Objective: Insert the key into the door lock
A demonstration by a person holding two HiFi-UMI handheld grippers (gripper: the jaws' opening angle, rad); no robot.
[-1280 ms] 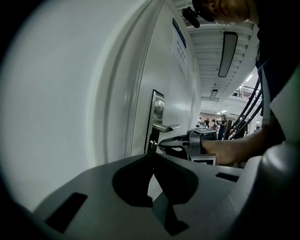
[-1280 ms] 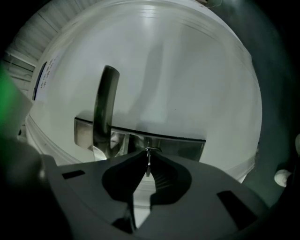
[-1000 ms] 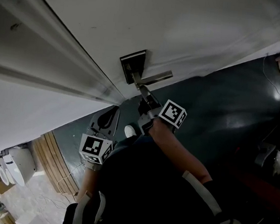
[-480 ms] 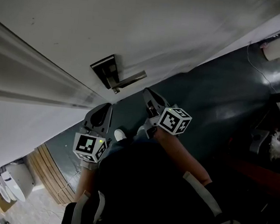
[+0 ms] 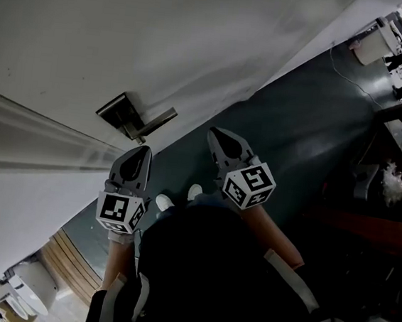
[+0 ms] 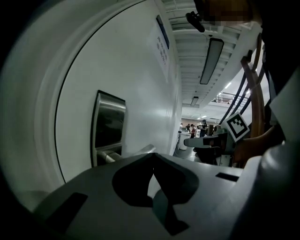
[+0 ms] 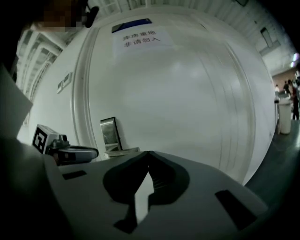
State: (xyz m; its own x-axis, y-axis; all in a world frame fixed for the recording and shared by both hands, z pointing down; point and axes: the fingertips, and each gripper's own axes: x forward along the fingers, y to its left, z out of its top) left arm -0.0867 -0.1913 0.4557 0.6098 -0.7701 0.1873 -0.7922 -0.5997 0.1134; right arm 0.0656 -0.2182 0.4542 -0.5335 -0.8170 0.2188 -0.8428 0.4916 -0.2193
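The left gripper (image 5: 143, 149) is pointing forward, its jaws pressing together at the tips with nothing between them. The right gripper (image 5: 215, 132) (reaching slightly further ahead) is doing likewise, its bare right forearm (image 5: 273, 237) extending behind it.

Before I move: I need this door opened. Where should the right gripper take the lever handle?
Probably near the free end of the lever handle, away from its plate, approaching straight at the door; the bar is slim and sticks out sideways.

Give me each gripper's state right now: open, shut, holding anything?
Left gripper: shut, nothing between its jaws.
Right gripper: shut, nothing between its jaws.
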